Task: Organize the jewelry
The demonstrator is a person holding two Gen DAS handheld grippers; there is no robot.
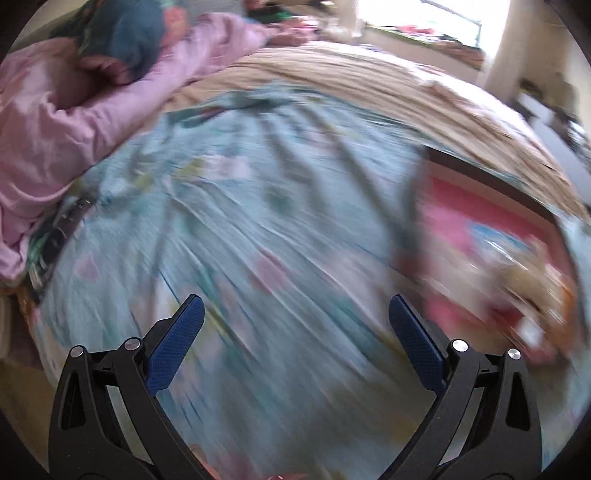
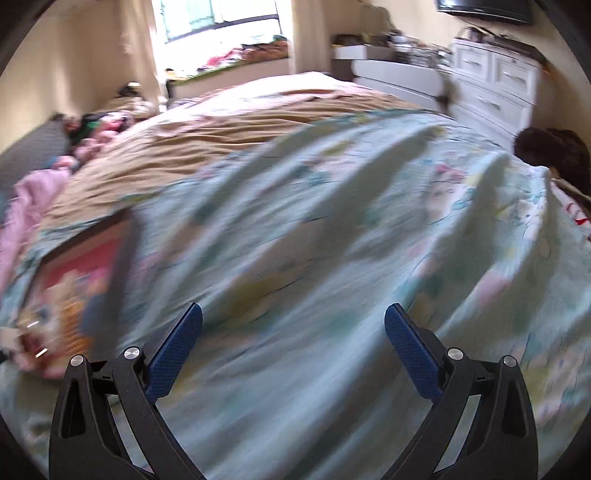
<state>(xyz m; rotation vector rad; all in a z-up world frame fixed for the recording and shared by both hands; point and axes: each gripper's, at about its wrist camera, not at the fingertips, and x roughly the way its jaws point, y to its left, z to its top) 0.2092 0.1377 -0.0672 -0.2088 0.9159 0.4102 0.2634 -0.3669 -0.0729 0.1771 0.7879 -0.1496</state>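
A dark-framed box (image 1: 491, 243) with a pink interior lies on the pale blue floral quilt (image 1: 258, 221) of a bed, its contents a motion-blurred jumble of pink, orange and white too smeared to identify. Beyond the box, a tan blanket (image 1: 369, 85) covers the far part of the bed. The left gripper (image 1: 295, 314) hangs above the quilt to one side of the box, blue-padded fingers (image 1: 177, 347) spread wide with nothing between them. The right gripper (image 2: 293, 321) hangs above the quilt on the box's (image 2: 81, 266) other side, its fingers (image 2: 413, 354) likewise spread wide and empty. Neither gripper touches the box. Farther from the box, pink bedding (image 1: 55, 129) is heaped along one edge of the quilt, with a dark strap-like object (image 1: 59, 236) lying beside it. A white dresser (image 2: 495, 85) stands against the wall past the bed's far corner, and a bright window (image 2: 221, 22) with a cluttered sill sits behind the tan blanket (image 2: 221, 125).
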